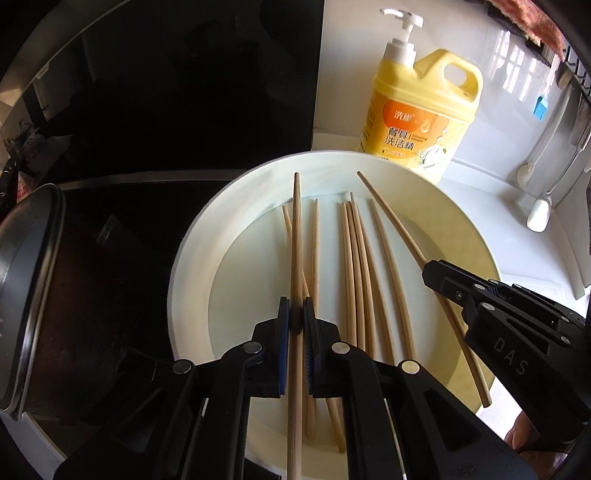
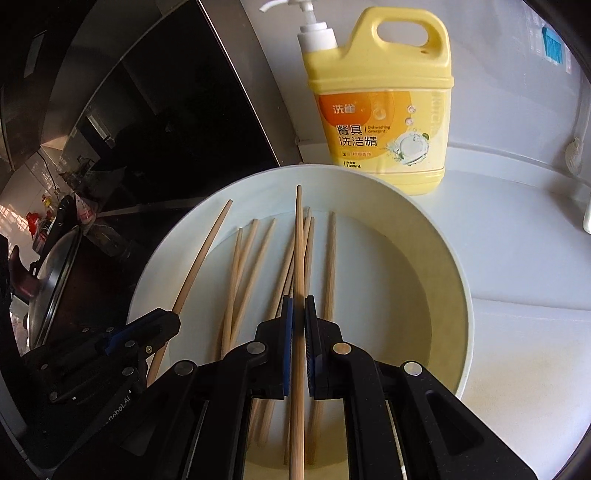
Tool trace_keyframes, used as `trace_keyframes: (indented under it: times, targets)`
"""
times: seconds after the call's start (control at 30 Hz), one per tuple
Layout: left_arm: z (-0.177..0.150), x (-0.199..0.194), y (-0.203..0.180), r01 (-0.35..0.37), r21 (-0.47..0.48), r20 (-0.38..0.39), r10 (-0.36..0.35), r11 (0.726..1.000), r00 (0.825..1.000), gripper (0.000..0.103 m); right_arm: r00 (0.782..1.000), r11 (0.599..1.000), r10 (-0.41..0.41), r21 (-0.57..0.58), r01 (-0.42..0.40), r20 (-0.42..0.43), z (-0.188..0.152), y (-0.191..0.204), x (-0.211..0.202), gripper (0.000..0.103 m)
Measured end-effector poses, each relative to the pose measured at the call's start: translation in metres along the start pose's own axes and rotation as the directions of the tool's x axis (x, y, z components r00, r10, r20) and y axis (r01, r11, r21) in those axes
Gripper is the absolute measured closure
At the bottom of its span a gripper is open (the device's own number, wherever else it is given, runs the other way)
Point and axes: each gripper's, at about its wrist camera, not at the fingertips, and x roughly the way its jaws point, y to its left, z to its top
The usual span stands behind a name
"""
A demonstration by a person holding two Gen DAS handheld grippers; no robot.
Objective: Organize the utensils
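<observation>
Wooden chopsticks (image 1: 354, 266) mostly remain loose in the basin (image 1: 192, 258); left gripper (image 1: 295, 314) and right gripper (image 2: 298, 314) each clamp one.

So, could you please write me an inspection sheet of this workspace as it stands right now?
Surface: white counter; dark glossy panel to the left.
Job's things: white dish holding loose wooden chopsticks, lying roughly parallel, some crossing.
Clutter: yellow detergent bottle with a pump behind the dish; metal pot at left.
Grippers: left gripper shut on one chopstick, lifted over the dish; right gripper shut on another chopstick.
Cables: nothing seen.
Surroundings: utensils hanging on the white wall at right, among them a blue brush; cloth at top right.
</observation>
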Motion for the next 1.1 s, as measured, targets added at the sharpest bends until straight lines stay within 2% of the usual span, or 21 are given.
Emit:
trace_keyframes:
  times: [0.33, 0.4, 0.43, 0.47, 0.53, 0.6, 0.7, 0.8, 1.0, 1.1]
  targets:
    - [-0.004, 0.024, -0.001, -0.004, 0.000, -0.066, 0.004, 1.000, 0.998, 0.094, 0.998, 1.000, -0.022, 0.014, 0.023, -0.065, -0.005, -0.003, 0.016, 0.096]
    - [-0.004, 0.023, -0.001, -0.016, -0.005, -0.063, 0.016, 1.000, 0.998, 0.082, 0.997, 0.999, -0.034, 0.007, 0.034, -0.065, -0.005, -0.003, 0.014, 0.093]
    - [-0.005, 0.020, 0.001, -0.025, -0.009, -0.054, 0.025, 1.000, 0.998, 0.066, 0.997, 0.999, -0.039, 0.004, 0.039, -0.063, -0.005, -0.002, 0.012, 0.084]
    - [-0.005, 0.016, 0.003, -0.042, -0.015, -0.040, 0.041, 0.999, 0.998, 0.048, 0.997, 0.999, -0.041, 0.004, 0.042, -0.058, -0.004, -0.003, 0.010, 0.080]
    - [-0.006, 0.006, 0.007, -0.066, -0.032, -0.006, 0.066, 0.997, 0.998, 0.031, 0.998, 0.999, -0.045, 0.001, 0.045, -0.039, -0.004, -0.003, 0.003, 0.078]
    - [-0.006, -0.001, 0.011, -0.076, -0.043, 0.002, 0.077, 0.996, 0.997, 0.027, 0.998, 0.999, -0.050, -0.009, 0.050, -0.023, -0.004, -0.003, -0.005, 0.076]
    - [-0.007, -0.009, 0.016, -0.087, -0.064, -0.009, 0.086, 0.994, 0.996, 0.018, 0.998, 0.998, -0.055, -0.021, 0.055, -0.004, -0.006, -0.002, -0.016, 0.062]
    - [-0.008, -0.017, 0.020, -0.103, -0.078, -0.015, 0.102, 0.992, 0.995, 0.008, 0.999, 0.998, -0.054, -0.030, 0.054, 0.009, -0.008, -0.001, -0.025, 0.059]
    - [-0.012, -0.027, 0.025, -0.118, -0.090, -0.034, 0.115, 0.989, 0.993, 0.007, 0.998, 0.997, -0.068, -0.025, 0.068, 0.012, -0.012, 0.001, -0.039, 0.045]
    - [-0.014, -0.032, 0.026, -0.114, -0.094, -0.040, 0.111, 0.989, 0.993, 0.007, 0.998, 0.998, -0.068, -0.013, 0.068, 0.002, -0.016, 0.000, -0.044, 0.042]
